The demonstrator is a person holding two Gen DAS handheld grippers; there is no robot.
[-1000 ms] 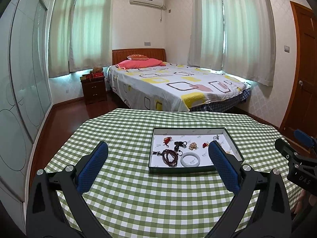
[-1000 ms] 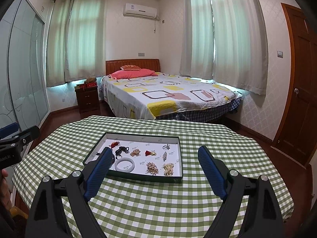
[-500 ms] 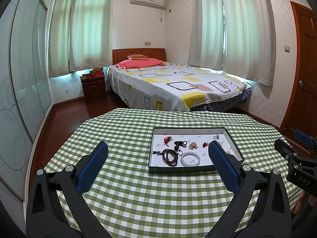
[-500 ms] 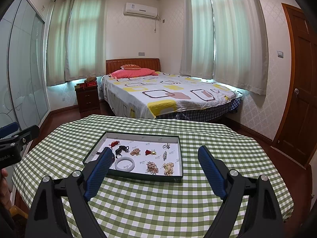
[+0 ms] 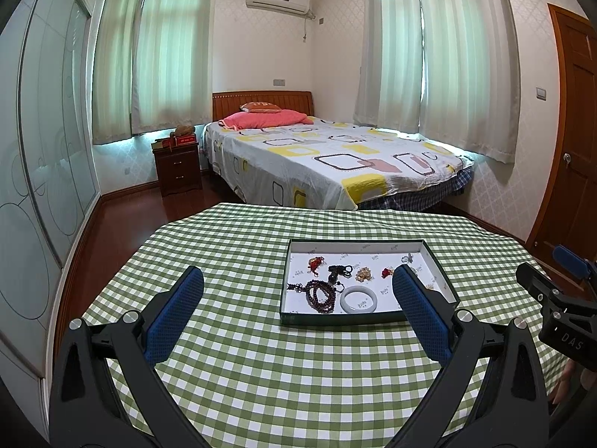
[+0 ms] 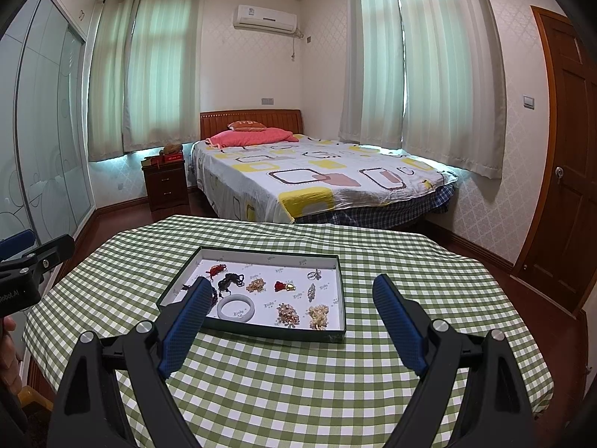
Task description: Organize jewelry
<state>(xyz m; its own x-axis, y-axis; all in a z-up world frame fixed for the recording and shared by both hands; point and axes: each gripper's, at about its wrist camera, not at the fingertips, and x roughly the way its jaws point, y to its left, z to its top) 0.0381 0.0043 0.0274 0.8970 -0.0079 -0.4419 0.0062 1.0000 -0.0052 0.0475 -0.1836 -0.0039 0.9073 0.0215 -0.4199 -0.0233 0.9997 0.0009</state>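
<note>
left gripper (image 5: 296, 300) wide, empty | right gripper (image 6: 289, 308) wide, empty | jewelry spread apart in tray (image 6: 337, 332), frame centre | stage ambiguous: sorted or awaiting sorting | any pick: approach from above, one piece

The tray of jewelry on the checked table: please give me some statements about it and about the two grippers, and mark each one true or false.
1. The tray holds a pale bangle lying flat. True.
2. The left gripper is shut on the dark bead necklace. False: its jaws stand wide open and hold nothing; the necklace lies in the tray.
3. The right gripper is open and empty. True.
4. The tray stands on a bare wooden table. False: it stands on a green and white checked tablecloth.
5. The small red ornament lies on the cloth outside the tray. False: it lies inside the tray, like all the jewelry that shows.
</note>
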